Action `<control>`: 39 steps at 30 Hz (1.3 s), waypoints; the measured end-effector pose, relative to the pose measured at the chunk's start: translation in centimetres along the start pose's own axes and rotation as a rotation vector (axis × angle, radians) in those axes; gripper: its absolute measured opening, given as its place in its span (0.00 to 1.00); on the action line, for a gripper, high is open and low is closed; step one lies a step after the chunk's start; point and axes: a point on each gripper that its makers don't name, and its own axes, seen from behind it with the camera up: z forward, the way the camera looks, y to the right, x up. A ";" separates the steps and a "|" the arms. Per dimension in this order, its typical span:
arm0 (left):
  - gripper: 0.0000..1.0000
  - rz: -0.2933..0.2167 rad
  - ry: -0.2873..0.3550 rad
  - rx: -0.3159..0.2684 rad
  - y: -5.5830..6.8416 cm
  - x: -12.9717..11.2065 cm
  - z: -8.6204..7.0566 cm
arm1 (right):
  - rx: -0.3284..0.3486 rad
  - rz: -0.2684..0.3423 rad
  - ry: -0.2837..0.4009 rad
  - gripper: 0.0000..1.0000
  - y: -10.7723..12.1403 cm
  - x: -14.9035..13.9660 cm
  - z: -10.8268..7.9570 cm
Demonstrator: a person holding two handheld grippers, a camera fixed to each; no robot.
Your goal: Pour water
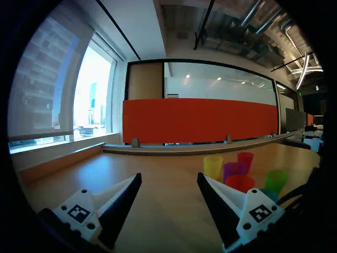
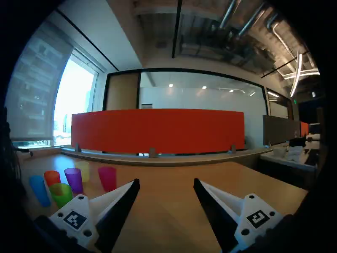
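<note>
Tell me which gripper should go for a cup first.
Left, probably. The open left gripper has the orange cup just past one fingertip, looking large. From the open right gripper the cups look smaller and sit off to one side.

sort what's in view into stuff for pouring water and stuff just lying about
For the job: blue cup, orange cup, green cup, purple cup, yellow cup, pink cup, on the wooden table.
Just there: orange divider panel, window, ceiling pipes.

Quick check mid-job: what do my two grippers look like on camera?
Both the left gripper and right gripper match: two tapered, wedge-shaped jaws, white on the outside, black on the inner faces, each carrying a square black-and-white fiducial marker near its base.
</note>
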 end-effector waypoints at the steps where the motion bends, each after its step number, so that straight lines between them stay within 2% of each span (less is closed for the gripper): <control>1: 0.98 0.000 0.000 0.000 0.0 0.0 0.0 | 0.000 0.000 0.000 0.99 0.0 0.0 0.0; 18: 0.98 0.000 0.000 0.000 0.1 0.0 0.0 | -0.003 -0.001 -0.031 0.99 0.1 -0.8 0.1; 39: 0.98 0.000 0.000 0.000 0.1 0.0 0.0 | -0.001 0.000 -0.035 0.99 -0.1 -0.8 -0.1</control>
